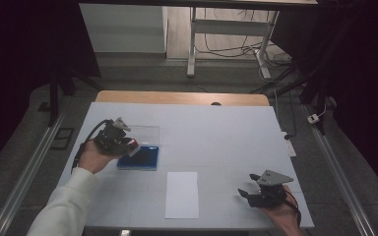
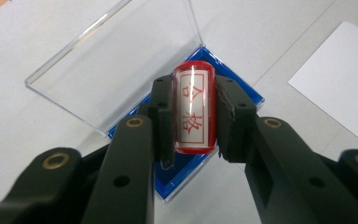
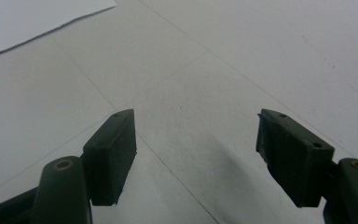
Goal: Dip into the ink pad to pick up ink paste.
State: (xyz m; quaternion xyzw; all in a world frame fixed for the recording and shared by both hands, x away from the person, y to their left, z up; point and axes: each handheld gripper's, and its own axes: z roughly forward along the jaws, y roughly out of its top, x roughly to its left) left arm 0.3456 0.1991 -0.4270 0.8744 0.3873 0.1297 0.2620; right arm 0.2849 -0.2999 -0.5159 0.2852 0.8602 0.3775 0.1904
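Left gripper (image 2: 193, 116) is clamped on a red stamp (image 2: 194, 108): both pads press its sides, printed face turned up toward the camera. In the high view the left gripper (image 1: 128, 143) hangs above the ink pad (image 1: 139, 158), at about 10 o'clock on the table (image 1: 226, 128). The stamp is off the pad, with blue ink surface showing beneath it. The pad's clear lid (image 2: 112, 60) lies flipped open at the pad's 12 o'clock side.

Right gripper (image 1: 248, 192) sits at about 4 o'clock on the table, jaws apart, nothing between them; the right gripper view shows bare table under them.

Paper (image 1: 182, 194) lies at 6 o'clock on the table, long axis running 12 to 6. From the stamp it lies toward 4 o'clock, near but apart from the pad. It lies between the two grippers; the right gripper is nearer it, just off its 3 o'clock edge.

Stamp's long axis runs along the jaws, so its face points up, not down at the table.

Judgement: stamp looks inked and lifted. The next move carries it toward 4 o'clock to the paper, and the hand must turn so the face meets the sheet flat. Right gripper is placed to steady the sheet's edge if needed.
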